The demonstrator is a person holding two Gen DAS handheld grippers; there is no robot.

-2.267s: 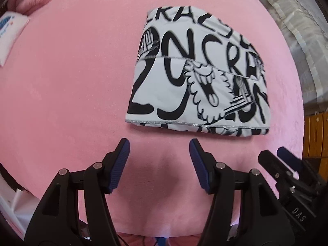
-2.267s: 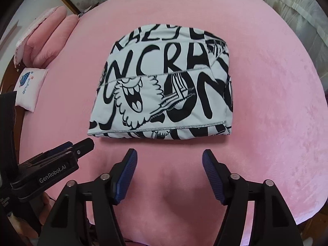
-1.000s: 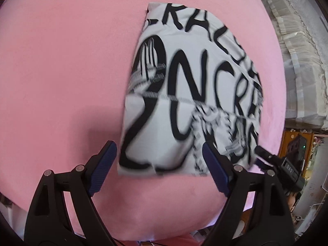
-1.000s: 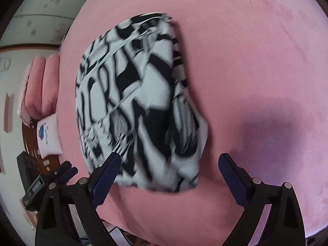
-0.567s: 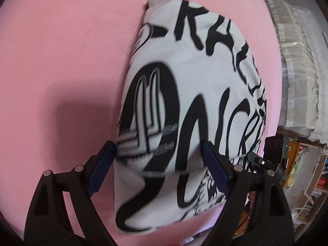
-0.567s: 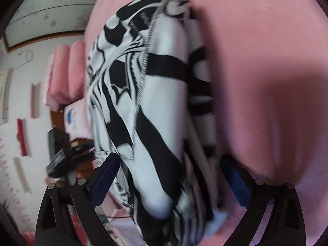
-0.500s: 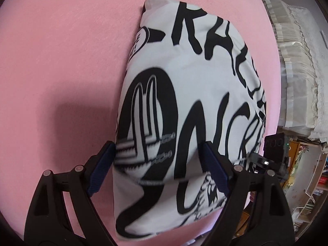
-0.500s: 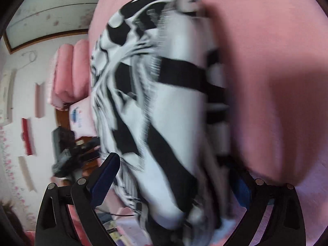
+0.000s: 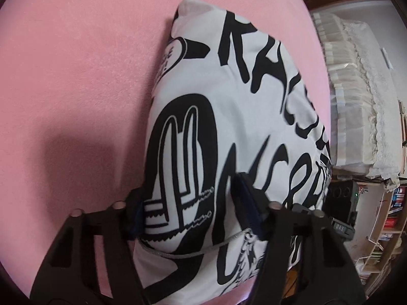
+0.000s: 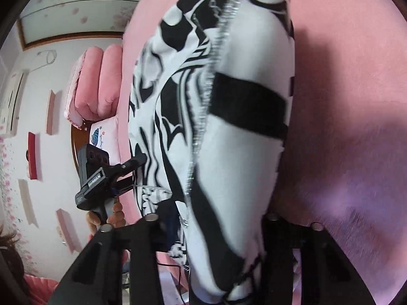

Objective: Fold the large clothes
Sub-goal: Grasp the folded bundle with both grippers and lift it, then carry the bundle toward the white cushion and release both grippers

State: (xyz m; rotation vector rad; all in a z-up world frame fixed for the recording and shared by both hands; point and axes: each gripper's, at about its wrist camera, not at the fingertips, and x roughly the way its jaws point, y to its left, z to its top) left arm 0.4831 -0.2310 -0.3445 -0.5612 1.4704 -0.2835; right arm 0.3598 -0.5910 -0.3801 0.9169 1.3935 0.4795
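My left gripper [image 9: 189,207] is clamped on the folded garment [image 9: 229,132]: its jaws have just been closing, and both blue pads now press into one side edge of the white, black-lettered bundle, the cloth bulging between them. From these tongs the garment runs up toward twelve o'clock in the left wrist view, lying on the pink bed cover [image 9: 76,76], which fills that view from seven round to twelve o'clock.

My right gripper [image 10: 218,231] is clamped on the opposite edge of the same garment [image 10: 244,152]. Its jaws have likewise just been closing, and the thick fold fills the gap between the fingers, a silver-stitched hem running up its middle. This view is partly motion-blurred.

In the right wrist view, at nine o'clock, my other gripper [image 10: 138,164] shows side-on with its tip at the garment's far edge, and fingers of my left hand [image 10: 115,216] wrapped on its grip. Beyond it, at ten o'clock, lie pink pillows [image 10: 94,84] and a small white cushion [image 10: 105,137].

In the left wrist view, at three o'clock, stands a bed with white lace-edged covering [image 9: 361,101]; at four o'clock, shelves with books [image 9: 391,218].
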